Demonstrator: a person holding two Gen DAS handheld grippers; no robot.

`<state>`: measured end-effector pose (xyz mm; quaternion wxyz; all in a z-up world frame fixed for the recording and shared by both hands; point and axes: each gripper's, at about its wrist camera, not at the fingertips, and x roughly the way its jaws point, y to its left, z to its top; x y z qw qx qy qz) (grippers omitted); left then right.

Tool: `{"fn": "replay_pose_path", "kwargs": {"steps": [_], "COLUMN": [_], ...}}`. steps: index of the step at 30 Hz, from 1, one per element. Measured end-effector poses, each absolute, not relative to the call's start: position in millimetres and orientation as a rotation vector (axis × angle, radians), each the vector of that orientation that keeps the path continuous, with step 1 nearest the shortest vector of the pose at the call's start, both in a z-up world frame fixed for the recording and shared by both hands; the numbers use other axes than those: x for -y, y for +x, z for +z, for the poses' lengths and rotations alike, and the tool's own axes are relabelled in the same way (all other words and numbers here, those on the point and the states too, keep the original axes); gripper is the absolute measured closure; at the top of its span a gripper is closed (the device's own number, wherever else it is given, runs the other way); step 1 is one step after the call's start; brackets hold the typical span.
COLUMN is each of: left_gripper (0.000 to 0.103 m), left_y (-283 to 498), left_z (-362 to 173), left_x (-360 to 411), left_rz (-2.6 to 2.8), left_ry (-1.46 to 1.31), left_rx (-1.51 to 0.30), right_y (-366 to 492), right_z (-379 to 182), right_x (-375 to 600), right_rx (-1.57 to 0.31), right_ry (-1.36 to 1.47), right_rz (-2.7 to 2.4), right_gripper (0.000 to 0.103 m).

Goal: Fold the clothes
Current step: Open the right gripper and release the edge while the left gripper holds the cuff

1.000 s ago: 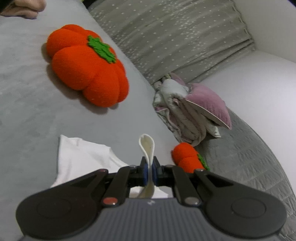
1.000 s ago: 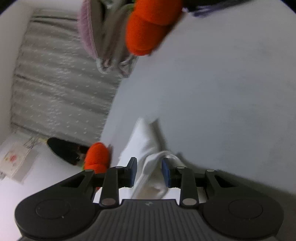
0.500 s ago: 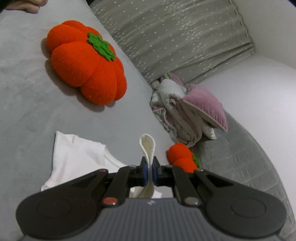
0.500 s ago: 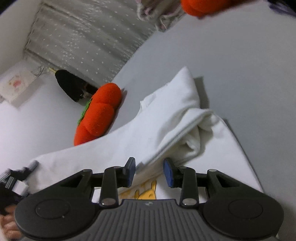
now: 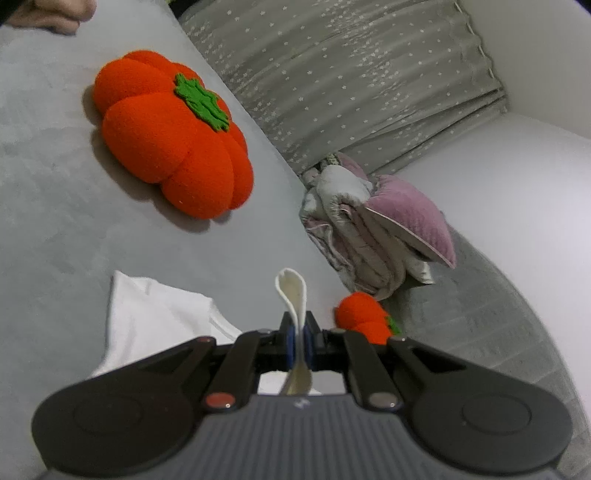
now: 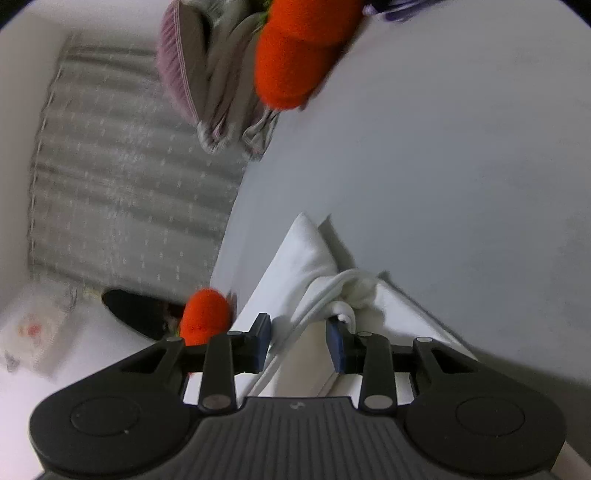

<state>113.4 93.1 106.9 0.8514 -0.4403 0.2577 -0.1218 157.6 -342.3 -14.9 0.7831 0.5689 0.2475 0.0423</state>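
Note:
A white garment (image 5: pixel 155 317) lies on the grey bed cover (image 5: pixel 48 206). My left gripper (image 5: pixel 300 343) is shut on an edge of it, and a loop of white fabric (image 5: pixel 292 291) stands up between the closed pads. In the right wrist view the same garment (image 6: pixel 306 258) runs up from under the tool and bunches into a knot-like fold (image 6: pixel 347 291). My right gripper (image 6: pixel 299 345) is open, with a ridge of cloth lying between its blue pads (image 6: pixel 263 341) but not pinched.
A big orange pumpkin cushion (image 5: pixel 170 136) sits on the bed, far left. A small one (image 5: pixel 364 319) lies by a pile of pink and grey quilts (image 5: pixel 376 229). A grey starred curtain (image 5: pixel 351 74) hangs behind. A person's hand (image 5: pixel 51 14) rests top left.
The right wrist view swung down over the spread garment half a second ago, then back up. Its jaws stayed apart. The left gripper kept its hold and barely shifted.

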Motion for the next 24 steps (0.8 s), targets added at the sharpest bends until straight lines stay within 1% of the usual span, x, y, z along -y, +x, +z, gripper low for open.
{"fn": "replay_pose_path", "kwargs": {"steps": [2, 5, 12, 13, 15, 17, 20, 22, 24], "left_gripper": [0.097, 0.097, 0.097, 0.097, 0.097, 0.097, 0.097, 0.097, 0.097], "left_y": [115.9, 119.6, 118.0, 117.8, 117.5, 117.8, 118.3, 119.0, 120.0], "left_z": [100.4, 90.8, 90.8, 91.0, 90.9, 89.9, 89.4, 88.3, 86.4], "left_x": [-96.8, -102.3, -101.0, -100.5, -99.4, -98.3, -95.5, -94.5, -94.3], "left_rz": [-0.231, -0.193, -0.204, -0.206, -0.210, -0.217, -0.226, -0.226, -0.222], "left_ry": [-0.924, -0.919, -0.899, -0.895, -0.891, -0.892, -0.881, -0.876, -0.873], "left_rx": [-0.557, -0.578, -0.579, -0.579, -0.582, -0.590, -0.596, -0.603, -0.613], "right_y": [151.8, 145.5, 145.9, 145.0, 145.6, 142.8, 145.1, 149.1, 146.9], "right_z": [-19.4, -27.9, -24.6, -23.7, -23.7, -16.4, 10.9, 33.0, 46.4], "right_x": [351.8, 363.0, 369.6, 371.7, 372.9, 373.9, 368.4, 354.1, 337.3], "right_rx": [-0.524, -0.526, -0.486, -0.491, -0.506, -0.493, -0.504, -0.561, -0.556], "right_ry": [1.280, 1.336, 1.374, 1.360, 1.355, 1.329, 1.061, 0.705, 0.425], "right_rz": [0.061, 0.042, -0.016, -0.039, -0.046, -0.014, -0.004, -0.028, -0.012], "right_gripper": [0.076, 0.081, 0.081, 0.079, 0.080, 0.076, 0.075, 0.075, 0.075]}}
